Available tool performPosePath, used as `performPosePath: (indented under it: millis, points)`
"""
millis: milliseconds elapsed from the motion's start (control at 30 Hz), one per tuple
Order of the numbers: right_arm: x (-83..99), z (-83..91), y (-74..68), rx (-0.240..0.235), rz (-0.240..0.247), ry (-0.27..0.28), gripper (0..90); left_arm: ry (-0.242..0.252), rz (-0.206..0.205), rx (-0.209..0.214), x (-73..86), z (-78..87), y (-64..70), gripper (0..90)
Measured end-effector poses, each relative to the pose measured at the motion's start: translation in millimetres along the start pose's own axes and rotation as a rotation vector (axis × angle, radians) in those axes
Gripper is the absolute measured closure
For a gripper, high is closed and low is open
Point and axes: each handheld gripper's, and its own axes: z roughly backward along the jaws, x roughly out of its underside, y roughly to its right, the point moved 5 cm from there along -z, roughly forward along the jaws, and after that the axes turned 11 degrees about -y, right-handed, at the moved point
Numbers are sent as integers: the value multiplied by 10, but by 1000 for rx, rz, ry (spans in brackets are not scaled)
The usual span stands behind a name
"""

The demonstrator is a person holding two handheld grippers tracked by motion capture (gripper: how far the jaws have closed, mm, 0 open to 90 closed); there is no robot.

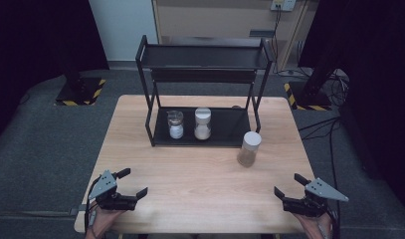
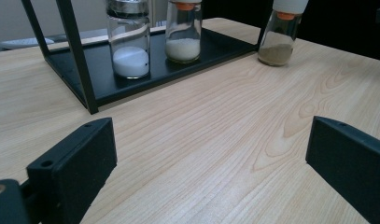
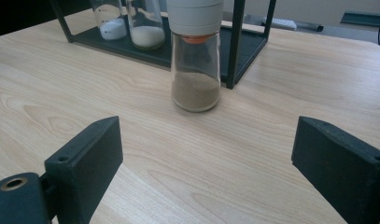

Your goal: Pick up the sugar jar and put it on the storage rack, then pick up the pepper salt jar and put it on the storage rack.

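While two jars are already standing on the bottom shelf of the rack [image 1: 151,124], the brown-spice jar [image 1: 249,148] is sitting upright on the table just outside the rack's front right post, so the job is looking about two-thirds done. Both the left gripper [image 1: 133,183] and the right gripper [image 1: 286,185] are waiting near the table's front edge, well apart from the rack, jaws spread wide and gripping nothing.

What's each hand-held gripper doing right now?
Left hand-held gripper: open, holding nothing.
Right hand-held gripper: open, holding nothing.
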Motion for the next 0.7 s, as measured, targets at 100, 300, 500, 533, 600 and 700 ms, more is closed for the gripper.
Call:
performPosePath:
  millis: [100,300,500,533,600,700]
  points:
    - [-2,4,-6,2,3,1,86,2,2,1,2,-6,-9,8]
    - [-7,2,-3,1,-5,-2,81,-1,1,1,0,-1,-3,8]
    - [-7,14,-3,1,-9,5,70,-1,1,3,-3,-5,-1,8]
    - [-6,14,1,0,-8,5,69,-2,1,4,-3,-7,-1,8]
    - [-9,13,0,0,-8,3,68,-3,1,4,-3,-8,-2,8]
    - [-18,14,6,-9,-15,4,66,-3,2,3,-2,-6,-2,8]
